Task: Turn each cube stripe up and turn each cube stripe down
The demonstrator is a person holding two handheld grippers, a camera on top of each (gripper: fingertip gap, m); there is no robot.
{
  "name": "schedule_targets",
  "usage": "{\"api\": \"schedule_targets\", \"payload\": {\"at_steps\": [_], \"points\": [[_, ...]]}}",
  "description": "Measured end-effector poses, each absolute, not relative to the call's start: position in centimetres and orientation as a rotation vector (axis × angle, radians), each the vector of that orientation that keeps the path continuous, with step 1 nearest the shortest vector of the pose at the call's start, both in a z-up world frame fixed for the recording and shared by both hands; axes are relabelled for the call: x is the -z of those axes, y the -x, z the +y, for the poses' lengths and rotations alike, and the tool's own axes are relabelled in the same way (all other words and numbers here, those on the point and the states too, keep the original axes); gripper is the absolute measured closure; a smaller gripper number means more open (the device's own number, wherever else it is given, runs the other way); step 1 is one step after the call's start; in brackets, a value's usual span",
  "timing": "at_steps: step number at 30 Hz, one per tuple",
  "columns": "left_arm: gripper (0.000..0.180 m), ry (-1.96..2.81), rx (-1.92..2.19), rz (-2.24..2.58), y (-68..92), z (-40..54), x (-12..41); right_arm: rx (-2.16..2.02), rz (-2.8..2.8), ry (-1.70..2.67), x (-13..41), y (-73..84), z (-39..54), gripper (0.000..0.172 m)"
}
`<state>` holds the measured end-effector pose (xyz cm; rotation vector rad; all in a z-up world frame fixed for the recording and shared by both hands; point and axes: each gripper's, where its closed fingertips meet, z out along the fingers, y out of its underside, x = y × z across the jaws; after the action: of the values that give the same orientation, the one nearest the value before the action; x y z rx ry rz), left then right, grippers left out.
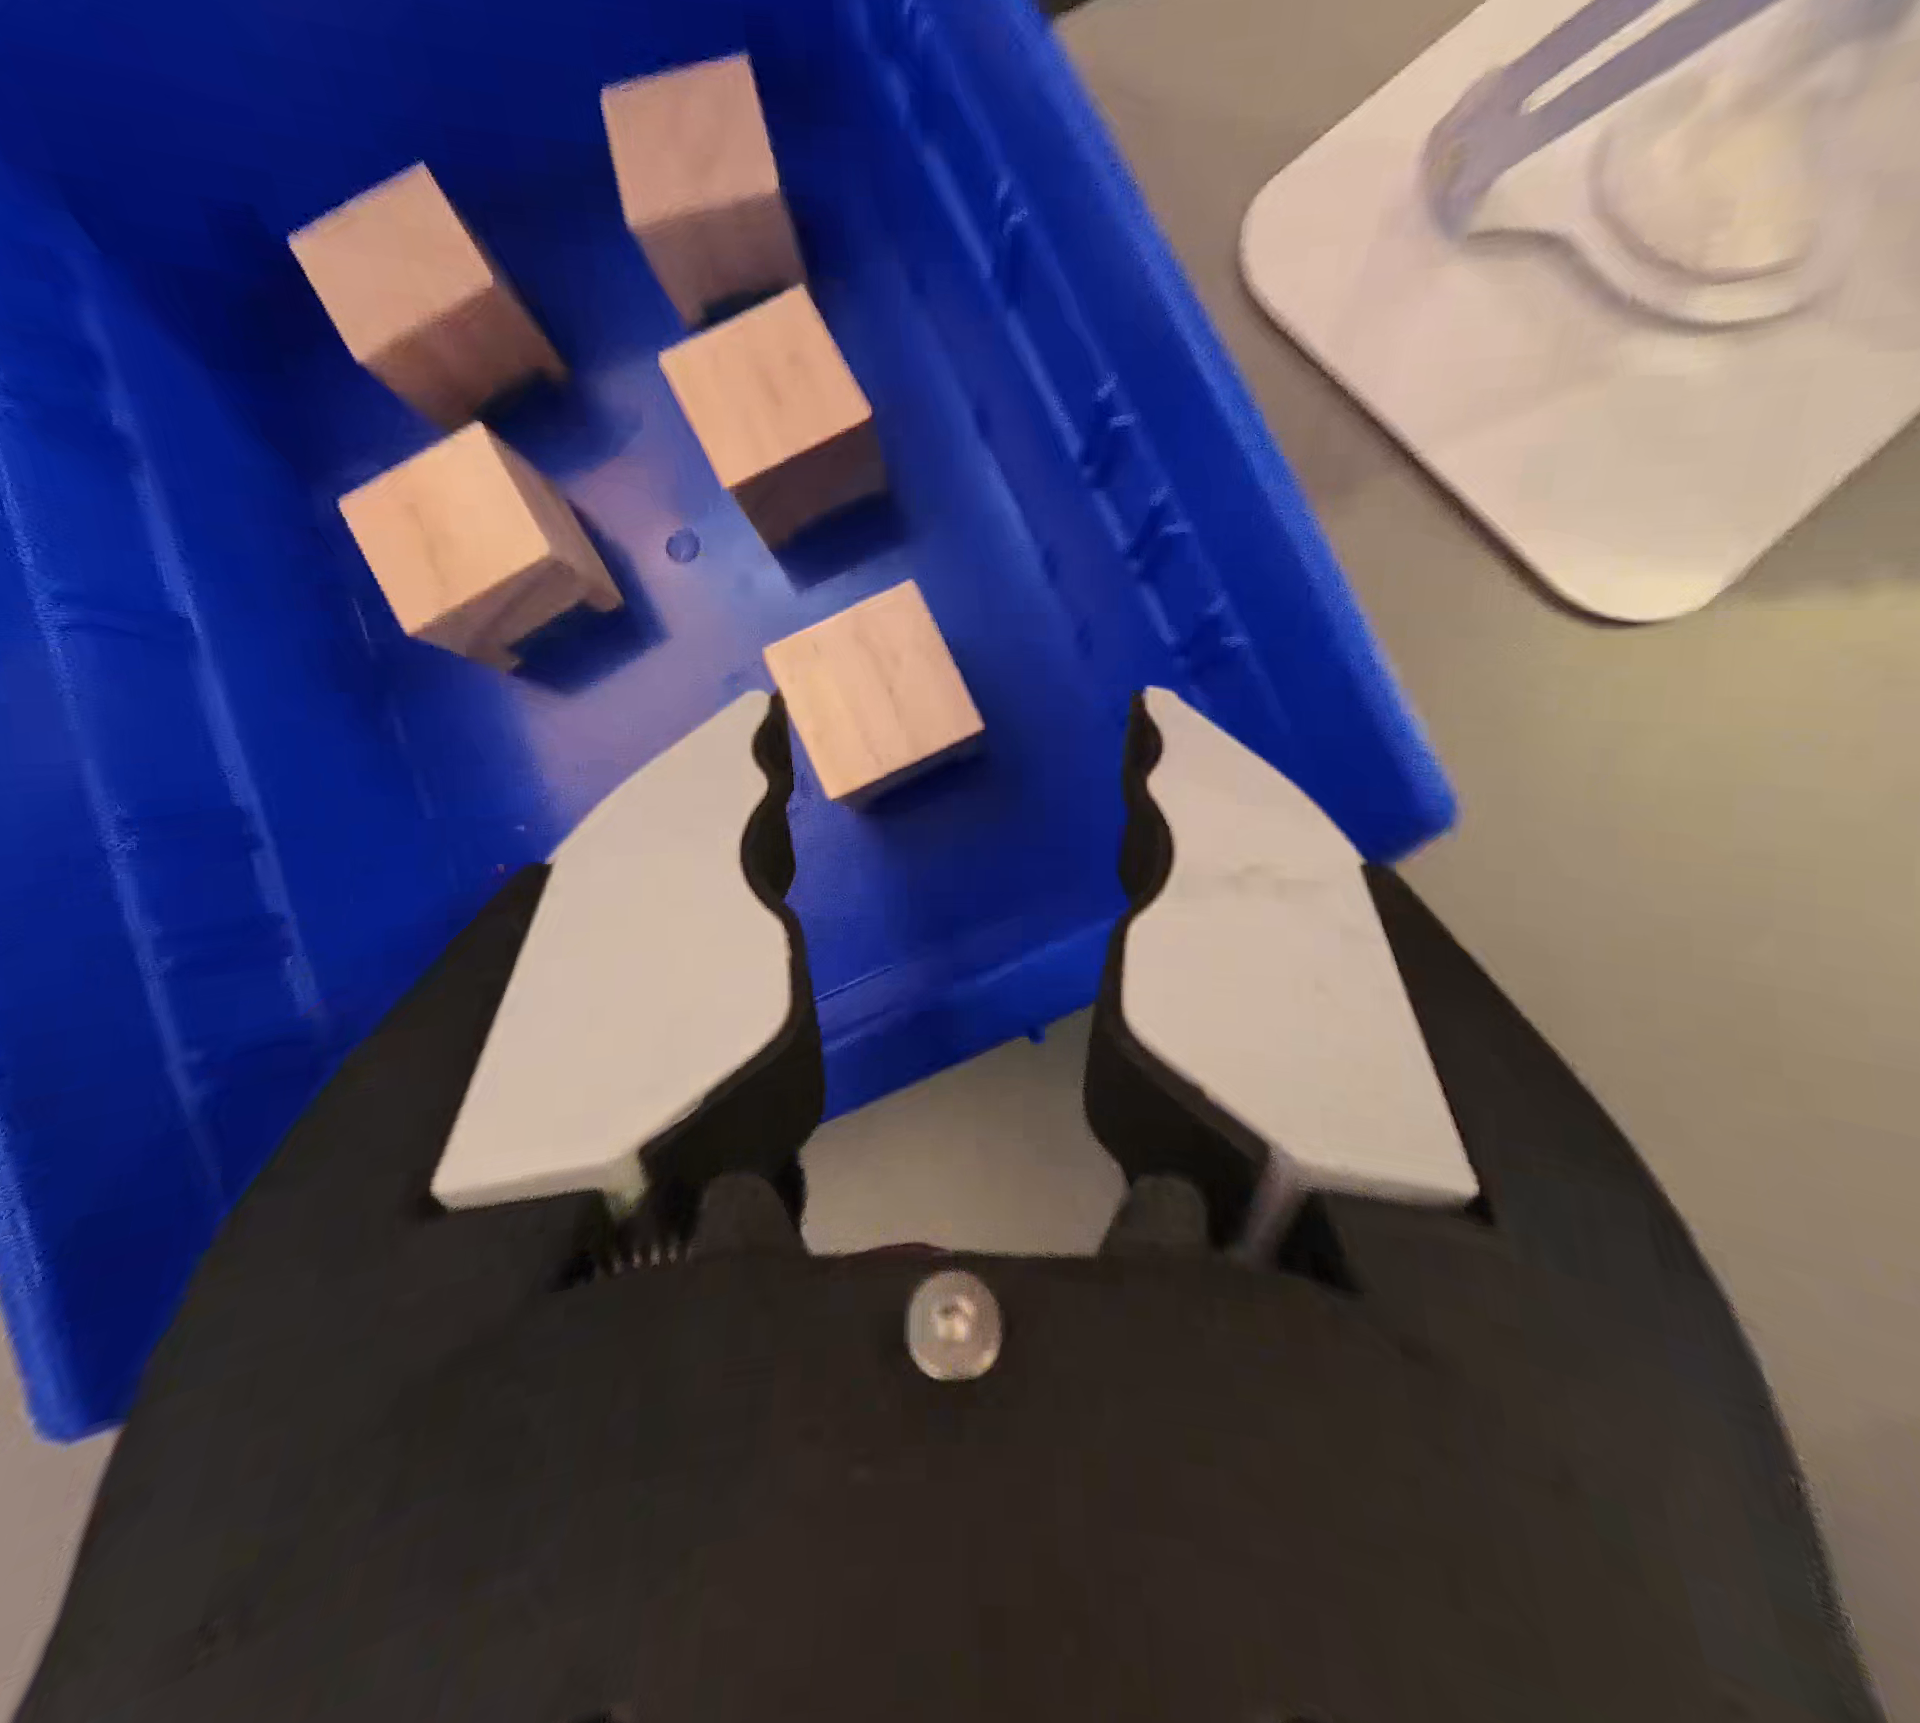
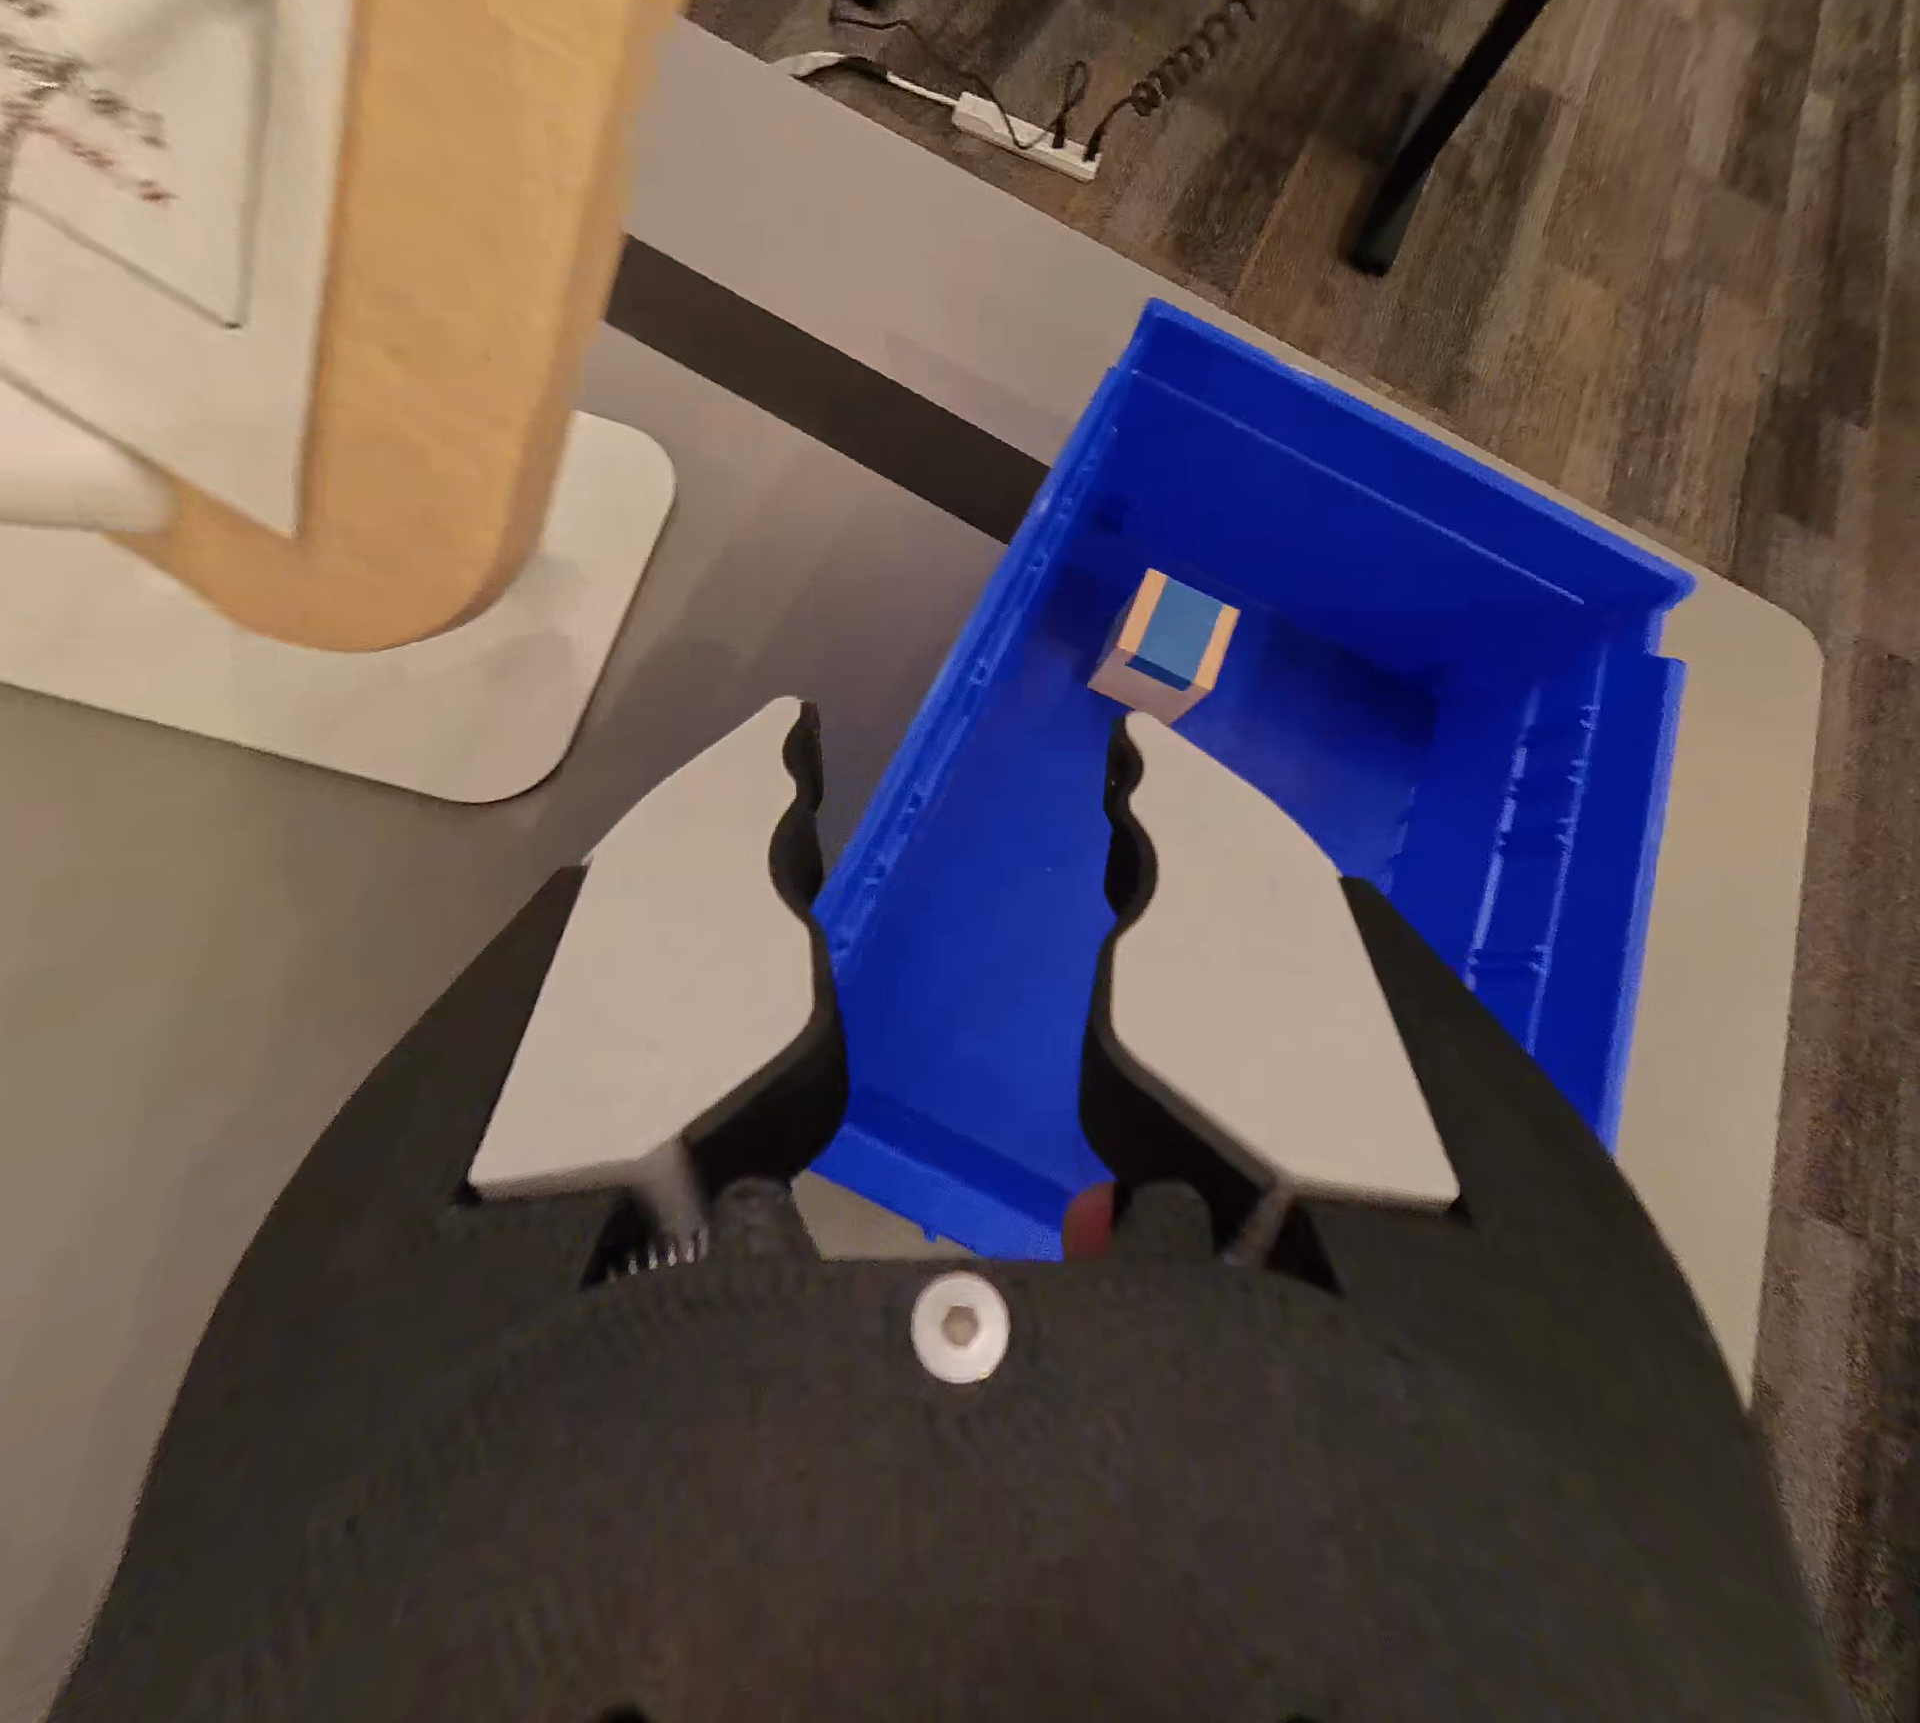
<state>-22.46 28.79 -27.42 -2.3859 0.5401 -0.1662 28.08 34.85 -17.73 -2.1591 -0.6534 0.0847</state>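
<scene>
In the left wrist view a blue bin (image 1: 1226,551) holds several plain wooden cubes with bare wood on top. The nearest cube (image 1: 873,691) lies on the bin floor just beyond my left gripper (image 1: 956,712). That gripper is open and nothing sits between its pads. In the right wrist view a second blue bin (image 2: 1558,790) holds one wooden cube (image 2: 1169,639) with a blue stripe on its top face. My right gripper (image 2: 961,723) hovers over the bin's near left wall, open and empty, with the cube just past its right fingertip (image 2: 1127,738).
A white stand base (image 1: 1621,385) with a clear holder lies on the grey table right of the left bin. A wooden frame (image 2: 488,219) on a white base (image 2: 499,686) stands left of the right bin. The table edge and the floor lie beyond the right bin.
</scene>
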Motion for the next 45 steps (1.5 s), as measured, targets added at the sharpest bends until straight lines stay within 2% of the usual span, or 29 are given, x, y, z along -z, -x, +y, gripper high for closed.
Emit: {"api": "schedule_targets", "payload": {"at_steps": [3,5,7,9,13,15,17,22,26,30,35,39,45], "points": [[0.113,2.510,0.092,0.486,23.6,29.5,30.0,-0.087,-0.688,2.143,17.7,-27.1,34.0,0.120],[0.115,2.590,0.077,0.471,23.9,29.7,31.4,-0.095,-0.706,2.136,17.8,-26.5,33.6,0.121],[0.120,2.622,0.146,0.447,23.5,30.1,31.7,-0.086,-0.731,2.129,17.8,-26.0,33.2,0.121],[0.135,2.655,0.167,0.451,23.4,30.4,32.1,-0.089,-0.746,2.120,17.8,-25.5,32.9,0.121],[0.136,2.626,0.158,0.470,23.6,31.0,31.9,-0.118,-0.773,2.085,16.9,-24.3,31.9,0.122],[0.137,2.538,0.166,0.449,23.8,30.9,30.4,-0.168,-0.812,2.034,15.8,-22.8,30.7,0.124],[0.137,2.342,0.285,0.420,22.9,30.5,26.7,-0.315,-0.856,1.944,14.0,-19.9,28.7,0.128],[0.137,1.547,0.704,0.573,16.6,23.8,12.4,-1.055,-0.993,1.716,10.0,-9.0,20.4,0.131],[0.138,1.130,0.955,0.623,12.1,17.0,6.1,-1.560,-0.997,1.574,8.1,-2.6,16.0,0.129],[0.138,0.989,1.098,0.704,7.7,13.6,5.7,-1.781,-1.020,1.550,8.0,1.8,13.4,0.113],[0.138,0.983,0.875,0.884,4.5,12.4,6.5,-2.072,-0.917,1.573,8.0,3.3,12.5,0.104],[0.138,0.982,0.727,1.006,3.1,11.8,6.1,-2.272,-0.875,1.522,7.5,2.7,11.9,0.113],[0.138,0.993,0.642,1.075,2.6,12.1,6.6,-2.394,-0.829,1.412,6.4,1.6,11.7,0.113]]}}
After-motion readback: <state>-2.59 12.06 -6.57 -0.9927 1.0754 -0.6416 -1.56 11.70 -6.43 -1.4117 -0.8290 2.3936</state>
